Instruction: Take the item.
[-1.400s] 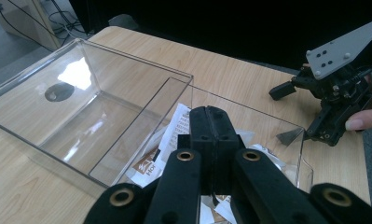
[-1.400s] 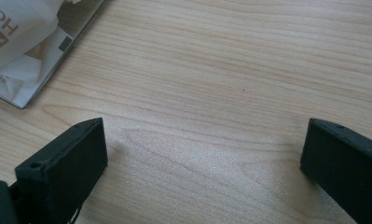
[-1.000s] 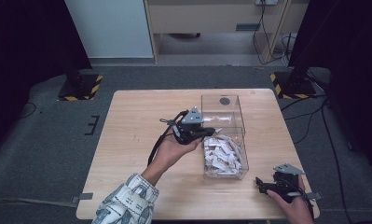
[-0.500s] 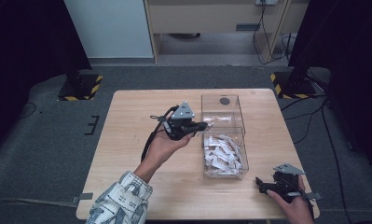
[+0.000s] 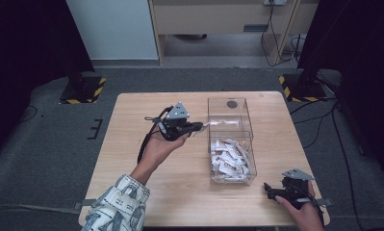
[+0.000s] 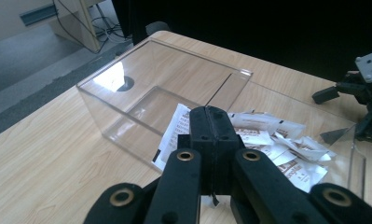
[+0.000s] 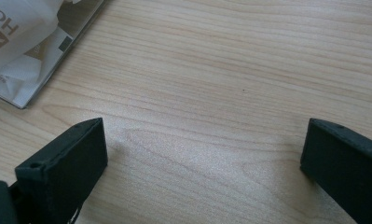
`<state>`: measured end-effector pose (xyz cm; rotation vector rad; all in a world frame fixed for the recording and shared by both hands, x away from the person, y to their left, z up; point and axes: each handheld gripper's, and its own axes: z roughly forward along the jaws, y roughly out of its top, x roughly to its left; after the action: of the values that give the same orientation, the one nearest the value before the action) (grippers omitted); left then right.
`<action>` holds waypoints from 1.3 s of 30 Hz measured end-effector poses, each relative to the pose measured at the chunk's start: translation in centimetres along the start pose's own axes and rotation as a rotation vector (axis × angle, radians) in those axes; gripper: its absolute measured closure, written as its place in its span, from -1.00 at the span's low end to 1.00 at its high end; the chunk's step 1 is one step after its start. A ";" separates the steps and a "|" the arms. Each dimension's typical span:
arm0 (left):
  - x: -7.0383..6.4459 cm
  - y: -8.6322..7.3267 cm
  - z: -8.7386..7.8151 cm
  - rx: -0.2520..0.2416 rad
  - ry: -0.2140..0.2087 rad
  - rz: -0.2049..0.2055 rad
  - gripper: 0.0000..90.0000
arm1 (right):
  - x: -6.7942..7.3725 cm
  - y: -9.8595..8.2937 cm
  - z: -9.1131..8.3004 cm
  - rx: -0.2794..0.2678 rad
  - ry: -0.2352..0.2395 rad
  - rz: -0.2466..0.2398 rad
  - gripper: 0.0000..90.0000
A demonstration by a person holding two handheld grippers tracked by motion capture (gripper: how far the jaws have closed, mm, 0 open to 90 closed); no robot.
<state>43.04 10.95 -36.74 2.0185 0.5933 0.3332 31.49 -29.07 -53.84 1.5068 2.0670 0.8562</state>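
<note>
left tongs (image 6: 210,122) pinching a sachet (image 6: 174,133), right tongs (image 7: 202,154) agape

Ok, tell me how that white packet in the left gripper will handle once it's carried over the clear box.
The packet looks thin and flat like paper, so it is probably very light and may flop or flutter. The left gripper pinches it at one part, so it could swing or slip. The loose, crumpled pile in the clear box suggests the packets bend easily.

Even overhead light, dark surroundings, glare on clear box (image 6: 127,79), soft focus.
</note>
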 end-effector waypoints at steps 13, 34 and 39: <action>1.2 -1.1 0.0 0.008 0.020 -0.013 1.00 | 0.0 0.0 0.0 0.000 0.000 0.000 -0.98; 2.5 -2.9 0.6 0.050 0.041 -0.018 1.00 | 0.0 0.0 0.0 0.001 0.000 0.000 -0.98; 2.9 -3.5 0.6 0.061 0.047 -0.022 1.00 | 0.0 0.0 0.0 0.000 0.000 0.000 -0.98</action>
<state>44.79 13.53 -40.13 2.0655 0.6610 0.3545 31.49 -29.07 -53.84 1.5065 2.0677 0.8561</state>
